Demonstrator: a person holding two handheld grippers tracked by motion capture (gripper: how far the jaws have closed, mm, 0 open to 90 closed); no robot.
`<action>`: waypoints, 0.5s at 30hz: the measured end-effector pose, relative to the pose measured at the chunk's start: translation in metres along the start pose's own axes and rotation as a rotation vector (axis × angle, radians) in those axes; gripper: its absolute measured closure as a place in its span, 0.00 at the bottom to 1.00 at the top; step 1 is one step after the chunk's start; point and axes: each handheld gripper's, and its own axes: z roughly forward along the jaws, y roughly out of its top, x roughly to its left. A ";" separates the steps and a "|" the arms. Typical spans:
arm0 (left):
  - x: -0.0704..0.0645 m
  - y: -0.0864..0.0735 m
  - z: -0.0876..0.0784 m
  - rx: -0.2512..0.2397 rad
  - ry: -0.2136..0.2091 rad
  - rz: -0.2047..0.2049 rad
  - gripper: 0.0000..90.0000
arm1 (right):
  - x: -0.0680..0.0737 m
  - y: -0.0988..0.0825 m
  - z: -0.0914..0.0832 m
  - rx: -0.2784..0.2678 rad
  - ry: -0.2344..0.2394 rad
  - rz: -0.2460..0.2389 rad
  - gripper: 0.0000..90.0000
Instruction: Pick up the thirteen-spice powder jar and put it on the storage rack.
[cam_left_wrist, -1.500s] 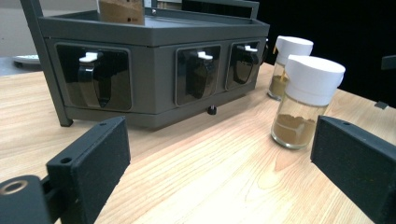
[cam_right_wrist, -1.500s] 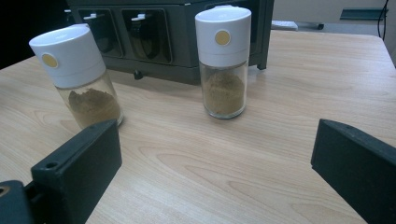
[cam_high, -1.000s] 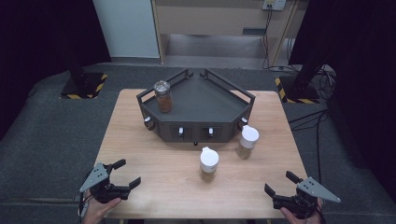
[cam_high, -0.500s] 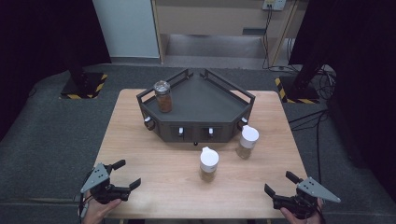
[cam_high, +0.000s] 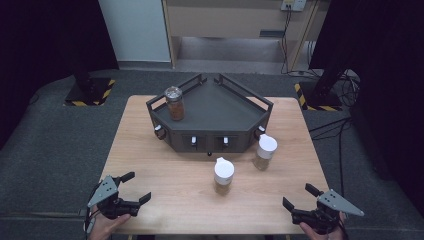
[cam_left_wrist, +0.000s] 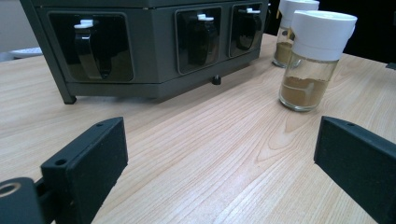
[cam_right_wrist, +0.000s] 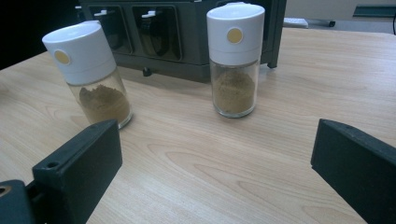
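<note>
- No change since a second ago: both grippers sit at the same near corners of the table, jars unmoved.
- Left gripper (cam_high: 132, 187), held low at the near left edge, jaws spread wide, nothing between them. Right gripper (cam_high: 296, 196), near right edge, likewise released and empty.
- Two glass spice jars with white plastic caps, brown powder inside: near jar (cam_high: 223, 175) at mid-table, far jar (cam_high: 264, 152) just in front of the rack's right corner. They stand apart, both upright.
- Dark grey angular rack (cam_high: 215, 107) with a railed top deck and front slots with white-tipped levers; it sits at the table's far half.
- Metal-lidded jar (cam_high: 174, 103) of reddish contents stands on the rack's left top.
- Table (cam_high: 150, 160): pale wood, visible grain. Grey carpet around; black curtains at both sides.
</note>
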 end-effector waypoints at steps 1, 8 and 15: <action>0.000 0.000 0.000 -0.001 0.000 -0.001 0.02 | 0.000 0.001 0.000 0.003 0.003 0.003 0.02; 0.001 -0.001 0.000 0.001 -0.001 -0.010 0.02 | 0.002 0.008 0.000 0.006 0.015 0.001 0.03; 0.003 -0.001 0.000 0.001 -0.009 -0.017 0.02 | 0.005 0.021 0.006 0.013 0.058 -0.032 0.04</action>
